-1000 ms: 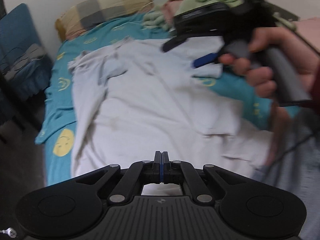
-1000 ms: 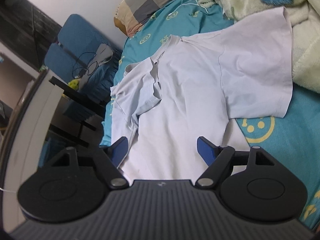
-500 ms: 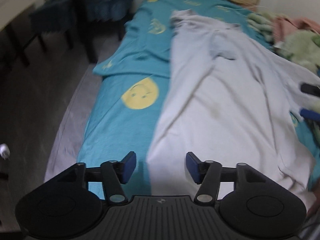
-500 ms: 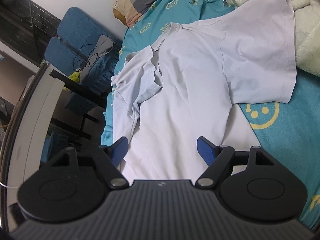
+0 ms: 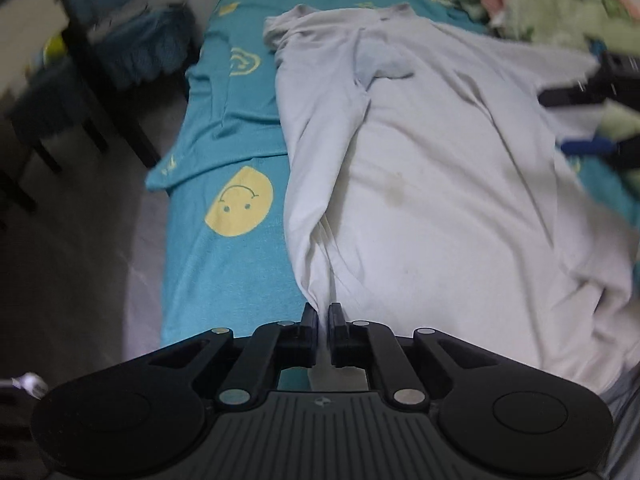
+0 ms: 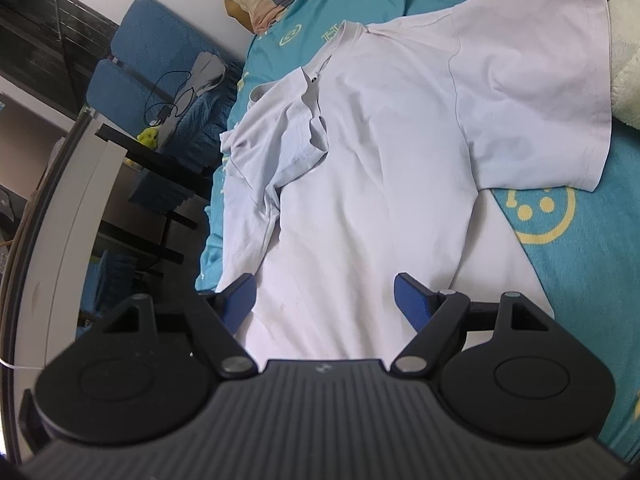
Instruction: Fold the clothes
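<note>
Jaws first, from our left: our left gripper [image 5: 323, 316] is clenched on the shirt [image 5: 420, 184], a pinch of its near left hem drawn up between the two fingers, while our right gripper [image 6: 324, 294] hangs released, jaws wide apart, above the lower body of the shirt and gripping nothing. The shirt lies face up along the bed [image 5: 224, 264], collar away from us, hem near us. Its left sleeve [image 6: 280, 148] is crumpled and partly turned in over the chest; its right sleeve [image 6: 532, 120] lies flat and spread on the teal sheet. We judge that we are at the start of the fold: one hem corner is taken and the other is not yet. Next, we think, the right gripper must come down on the right hem corner and close there, so both can lift and carry the hem together. As for edges, the shirt's left side runs near the bed's left edge, beyond which the floor [image 5: 80, 260] drops away, so there is little room to swing that way. A chair [image 6: 168, 80] stands further off on that side. To the right, bare sheet shows below the flat sleeve, then a heap of clothes [image 5: 560, 8] crowds the far right corner, so we would fold toward the collar.
</note>
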`<state>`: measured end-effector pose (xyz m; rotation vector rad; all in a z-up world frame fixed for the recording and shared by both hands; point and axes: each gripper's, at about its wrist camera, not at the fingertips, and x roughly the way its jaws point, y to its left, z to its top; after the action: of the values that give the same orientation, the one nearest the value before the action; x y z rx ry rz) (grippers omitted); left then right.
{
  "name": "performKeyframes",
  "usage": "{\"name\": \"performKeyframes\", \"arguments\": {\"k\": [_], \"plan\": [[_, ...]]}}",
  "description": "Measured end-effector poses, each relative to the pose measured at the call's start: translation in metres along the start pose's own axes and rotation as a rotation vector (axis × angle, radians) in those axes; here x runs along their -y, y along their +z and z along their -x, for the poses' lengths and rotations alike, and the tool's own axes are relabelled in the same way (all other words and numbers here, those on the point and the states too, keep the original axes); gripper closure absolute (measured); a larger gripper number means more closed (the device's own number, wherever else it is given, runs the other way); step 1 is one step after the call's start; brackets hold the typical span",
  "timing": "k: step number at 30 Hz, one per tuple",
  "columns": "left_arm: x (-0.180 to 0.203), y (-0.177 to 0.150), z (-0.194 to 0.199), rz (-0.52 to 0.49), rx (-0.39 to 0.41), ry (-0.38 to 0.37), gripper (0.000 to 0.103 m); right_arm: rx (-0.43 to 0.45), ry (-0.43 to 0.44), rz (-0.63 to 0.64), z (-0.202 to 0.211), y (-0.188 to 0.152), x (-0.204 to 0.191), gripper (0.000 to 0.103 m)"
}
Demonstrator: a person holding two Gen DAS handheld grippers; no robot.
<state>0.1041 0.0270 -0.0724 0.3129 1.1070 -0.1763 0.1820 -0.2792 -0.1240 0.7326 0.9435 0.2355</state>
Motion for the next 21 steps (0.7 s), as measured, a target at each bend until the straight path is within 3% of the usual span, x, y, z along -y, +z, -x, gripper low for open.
{"name": "performKeyframes", "arguments": {"k": [3, 5, 6, 9, 12, 16, 17, 19, 21], "plan": [[0.009, -0.005, 0.008, -0.041, 0.012, 0.090, 0.072, -0.001, 0.006, -0.004, 0.001, 0.000, 0.000, 0.025], [0.012, -0.007, 0.018, -0.035, 0.049, 0.119, 0.068, -0.001, 0.007, -0.004, 0.002, -0.001, 0.000, 0.025], [0.015, -0.007, 0.023, -0.023, 0.071, 0.099, 0.064, -0.001, 0.009, -0.006, 0.003, -0.001, 0.001, 0.025], [0.031, -0.011, 0.034, -0.008, 0.073, -0.054, 0.050, -0.002, 0.016, -0.011, 0.003, 0.000, 0.001, 0.025], [0.060, -0.017, 0.023, -0.034, -0.015, -0.173, 0.047, -0.004, 0.022, -0.014, 0.002, 0.001, 0.001, 0.025], [0.088, -0.022, -0.002, -0.077, -0.131, -0.209, 0.047, -0.007, 0.027, -0.017, 0.003, 0.000, 0.002, 0.025], [0.091, -0.023, -0.006, -0.086, -0.144, -0.201, 0.048, -0.007, 0.027, -0.019, 0.004, 0.000, 0.003, 0.025], [0.095, -0.024, -0.015, -0.103, -0.166, -0.182, 0.061, -0.007, 0.025, -0.027, 0.003, 0.001, 0.005, 0.025], [0.095, -0.024, -0.015, -0.102, -0.169, -0.174, 0.096, -0.008, 0.024, -0.035, 0.002, 0.001, 0.006, 0.025]]}}
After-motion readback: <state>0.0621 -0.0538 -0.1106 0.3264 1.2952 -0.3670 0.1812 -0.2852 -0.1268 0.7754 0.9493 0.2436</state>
